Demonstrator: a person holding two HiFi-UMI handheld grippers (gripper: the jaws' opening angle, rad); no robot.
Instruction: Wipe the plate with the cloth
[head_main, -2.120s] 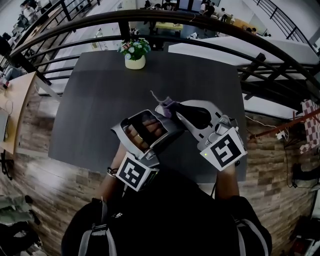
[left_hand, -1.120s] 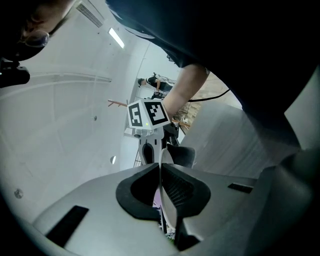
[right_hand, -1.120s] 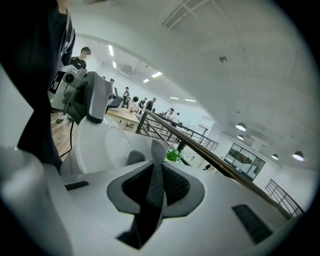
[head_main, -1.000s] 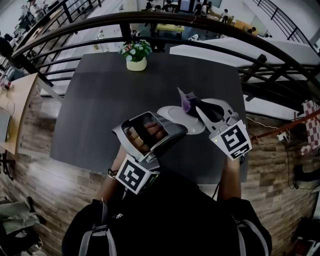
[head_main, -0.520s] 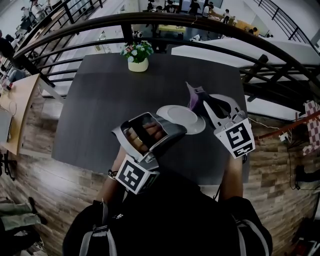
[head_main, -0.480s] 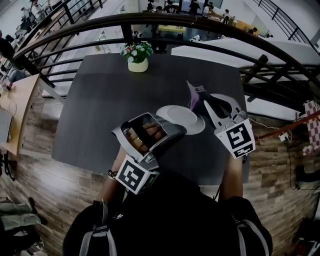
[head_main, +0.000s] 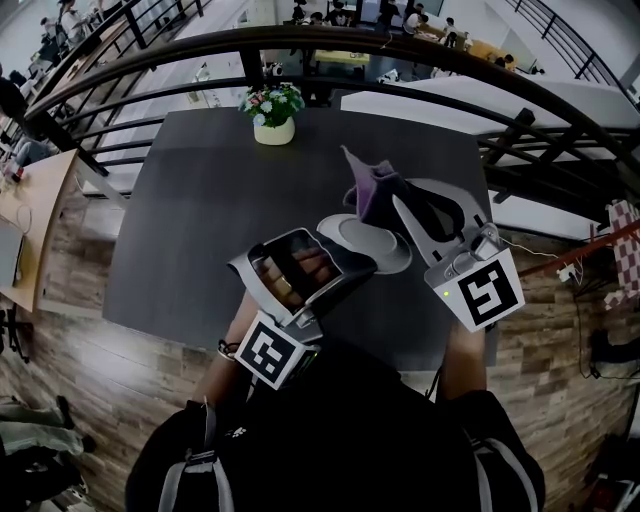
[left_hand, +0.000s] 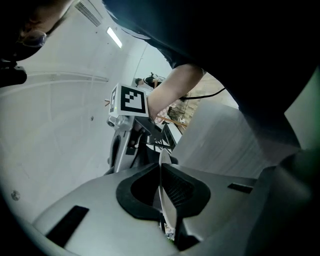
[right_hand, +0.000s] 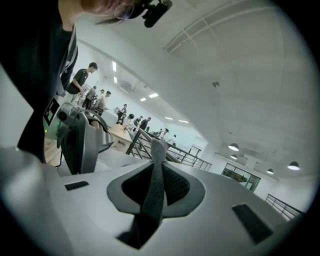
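Observation:
A white plate (head_main: 372, 243) sits low over the dark table (head_main: 200, 220), and my left gripper (head_main: 352, 262) is shut on its near left rim. In the left gripper view the plate's thin edge (left_hand: 163, 172) stands upright, pinched between the two black pads of that left gripper (left_hand: 162, 195). My right gripper (head_main: 388, 203) is shut on a purple cloth (head_main: 368, 183), which it holds in the air above the plate's far side, apart from it. In the right gripper view the cloth (right_hand: 155, 185) rises as a grey strip from between the closed jaws.
A small pot of flowers (head_main: 270, 112) stands at the table's far edge. A curved black railing (head_main: 400, 45) runs behind the table. The table's near edge lies just under my hands, with wooden floor (head_main: 80, 380) below.
My right gripper has lifted the cloth up and swung it left from beside the plate's right rim to above its far side. The left gripper and the plate have stayed put.

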